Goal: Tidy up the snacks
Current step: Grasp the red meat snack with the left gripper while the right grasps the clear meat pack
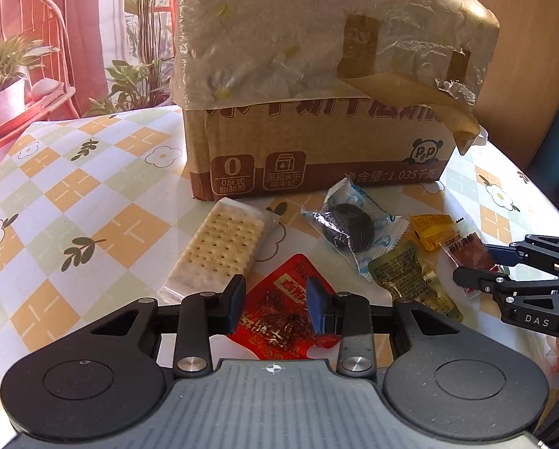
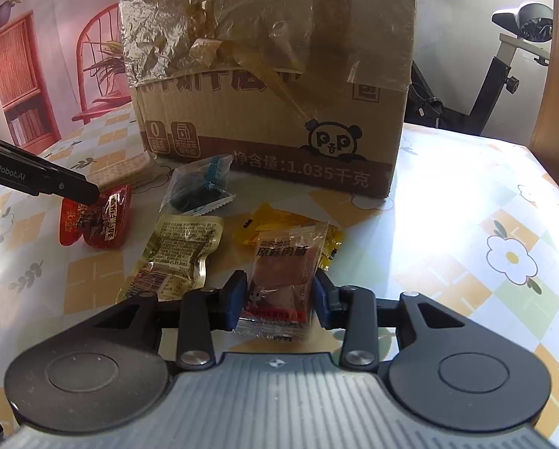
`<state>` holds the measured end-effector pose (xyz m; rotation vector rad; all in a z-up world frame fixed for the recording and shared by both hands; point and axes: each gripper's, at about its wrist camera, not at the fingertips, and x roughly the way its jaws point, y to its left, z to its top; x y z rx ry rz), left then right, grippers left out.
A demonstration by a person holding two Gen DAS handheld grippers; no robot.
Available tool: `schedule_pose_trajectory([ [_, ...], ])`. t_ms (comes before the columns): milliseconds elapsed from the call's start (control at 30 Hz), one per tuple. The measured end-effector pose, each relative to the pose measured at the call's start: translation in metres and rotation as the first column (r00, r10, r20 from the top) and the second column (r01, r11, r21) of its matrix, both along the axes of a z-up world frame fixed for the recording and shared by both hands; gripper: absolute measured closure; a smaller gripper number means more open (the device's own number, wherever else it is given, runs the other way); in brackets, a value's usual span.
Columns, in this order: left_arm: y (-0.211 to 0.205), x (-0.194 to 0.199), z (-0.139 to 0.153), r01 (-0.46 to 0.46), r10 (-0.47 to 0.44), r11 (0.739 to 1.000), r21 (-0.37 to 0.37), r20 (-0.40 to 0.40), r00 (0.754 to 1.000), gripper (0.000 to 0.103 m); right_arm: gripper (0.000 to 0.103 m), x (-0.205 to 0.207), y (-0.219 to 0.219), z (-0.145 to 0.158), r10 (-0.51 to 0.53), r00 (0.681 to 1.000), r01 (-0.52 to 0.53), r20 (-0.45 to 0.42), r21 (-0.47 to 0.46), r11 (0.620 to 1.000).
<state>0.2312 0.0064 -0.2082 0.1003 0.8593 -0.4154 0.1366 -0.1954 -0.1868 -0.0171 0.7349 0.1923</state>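
A taped cardboard box (image 1: 316, 157) (image 2: 272, 119) stands on the table with snacks in front of it. My left gripper (image 1: 275, 305) is open around a red snack packet (image 1: 279, 321) (image 2: 96, 220) lying on the table. My right gripper (image 2: 277, 297) (image 1: 481, 265) is open, its fingers on both sides of a clear meat-jerky packet (image 2: 283, 273) (image 1: 470, 250). A cracker pack (image 1: 219, 247), a dark cookie in a blue wrapper (image 1: 350, 228) (image 2: 197, 187), a gold packet (image 1: 414, 280) (image 2: 174, 254) and a yellow packet (image 1: 429, 230) (image 2: 249, 232) lie between.
The table carries a checkered flower-print cloth (image 1: 73, 202) (image 2: 485, 224). A red chair (image 1: 21, 37) and potted plants (image 1: 140, 75) stand behind it on the left. An exercise bike (image 2: 504, 60) stands behind on the right.
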Motion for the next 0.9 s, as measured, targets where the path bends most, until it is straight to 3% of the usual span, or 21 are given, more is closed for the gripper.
schedule_pose_trajectory([
  [233, 0.001, 0.002, -0.014, -0.005, 0.005, 1.0, 0.008, -0.029, 1.0, 0.065, 0.063, 0.0, -0.002, -0.001, 0.005, 1.0, -0.005, 0.002, 0.003, 1.0],
  [467, 0.011, -0.016, -0.013, -0.031, 0.031, 1.0, 0.005, -0.018, 0.999, 0.047, 0.063, -0.001, -0.002, 0.0, 0.007, 1.0, -0.007, 0.001, 0.006, 1.0],
  [900, 0.001, -0.024, -0.023, -0.016, 0.016, 0.998, 0.053, 0.004, 1.0, 0.037, 0.063, -0.001, -0.002, 0.0, 0.008, 1.0, -0.008, 0.001, 0.005, 1.0],
])
